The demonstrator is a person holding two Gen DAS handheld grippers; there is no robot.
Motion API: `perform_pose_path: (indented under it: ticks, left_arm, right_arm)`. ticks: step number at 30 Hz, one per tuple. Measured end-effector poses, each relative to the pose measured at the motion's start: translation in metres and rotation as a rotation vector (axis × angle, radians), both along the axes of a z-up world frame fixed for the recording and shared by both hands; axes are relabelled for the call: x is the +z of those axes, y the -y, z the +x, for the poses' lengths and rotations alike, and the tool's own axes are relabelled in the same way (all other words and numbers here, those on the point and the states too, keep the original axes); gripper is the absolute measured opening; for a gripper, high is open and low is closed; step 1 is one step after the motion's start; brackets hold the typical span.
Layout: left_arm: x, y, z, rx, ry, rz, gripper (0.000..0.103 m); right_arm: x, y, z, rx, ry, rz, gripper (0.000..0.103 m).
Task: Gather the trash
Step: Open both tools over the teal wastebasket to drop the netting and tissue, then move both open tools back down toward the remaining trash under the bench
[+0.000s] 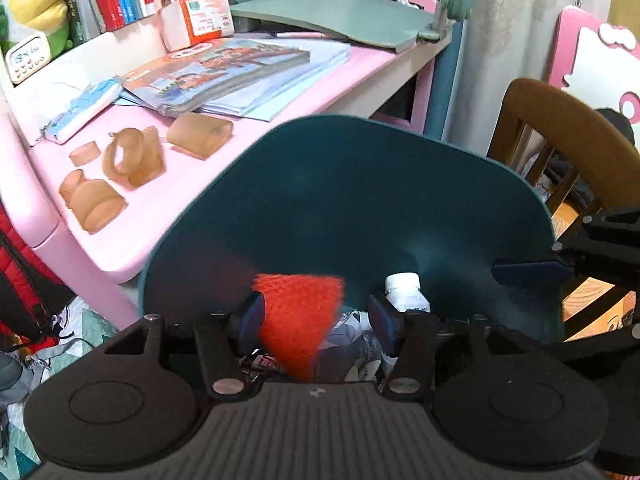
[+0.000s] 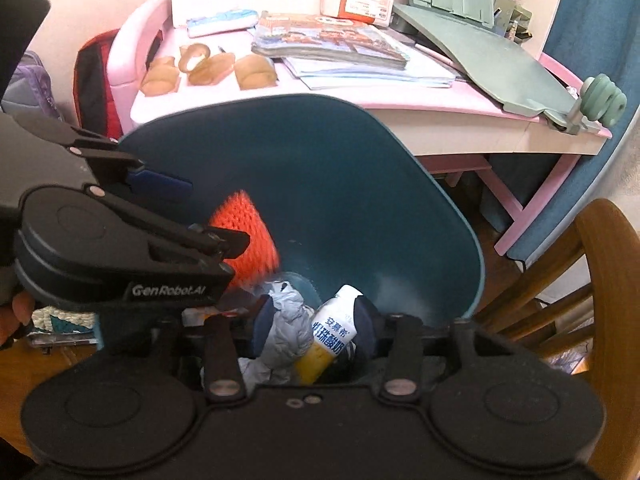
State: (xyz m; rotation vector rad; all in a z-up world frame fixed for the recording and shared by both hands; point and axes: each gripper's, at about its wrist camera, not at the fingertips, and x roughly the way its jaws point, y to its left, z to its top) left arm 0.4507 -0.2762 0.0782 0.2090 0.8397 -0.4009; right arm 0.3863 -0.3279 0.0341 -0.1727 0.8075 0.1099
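Both pairs of fingers stand apart over the teal bin [image 2: 400,200]: the left gripper [image 1: 316,320] frees red netting [image 1: 300,320], the right gripper [image 2: 316,322] a bottle [image 2: 328,336] at six o'clock. Netting could snag a pad.

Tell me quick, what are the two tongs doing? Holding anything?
Left tongs: open, the red mesh piece sits blurred between them, not gripped.
Right tongs: open over the bin, holding nothing.
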Motion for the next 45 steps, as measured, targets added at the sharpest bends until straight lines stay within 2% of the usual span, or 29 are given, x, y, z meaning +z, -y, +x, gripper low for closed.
perform_pose_path:
  ticks: [3, 18, 21, 26, 35, 40, 45]
  left_arm:
    - [0.009, -0.007, -0.008, 0.015, 0.009, -0.016, 0.063]
    - [0.064, -0.064, -0.084, 0.057, 0.102, -0.043, 0.063]
    - [0.072, -0.081, -0.104, 0.072, 0.120, -0.047, 0.071]
    - [0.079, -0.114, -0.138, 0.111, 0.148, -0.038, 0.075]
    - [0.063, -0.195, -0.188, 0.212, 0.132, -0.038, 0.081]
    - [0.039, -0.244, -0.209, 0.286, 0.102, -0.040, 0.081]
    - [0.002, -0.296, -0.226, 0.371, 0.060, -0.063, 0.083]
  right_arm:
    - [0.008, -0.001, -0.010, 0.004, 0.015, 0.009, 0.047]
    - [0.055, -0.038, -0.075, 0.089, 0.098, 0.025, 0.048]
    - [0.062, -0.056, -0.088, 0.127, 0.115, 0.027, 0.048]
    - [0.067, -0.092, -0.107, 0.198, 0.116, 0.034, 0.049]
    - [0.052, -0.168, -0.129, 0.358, 0.077, 0.041, 0.049]
    - [0.035, -0.211, -0.134, 0.438, 0.028, 0.049, 0.049]
    - [0.010, -0.255, -0.136, 0.520, -0.035, 0.066, 0.049]
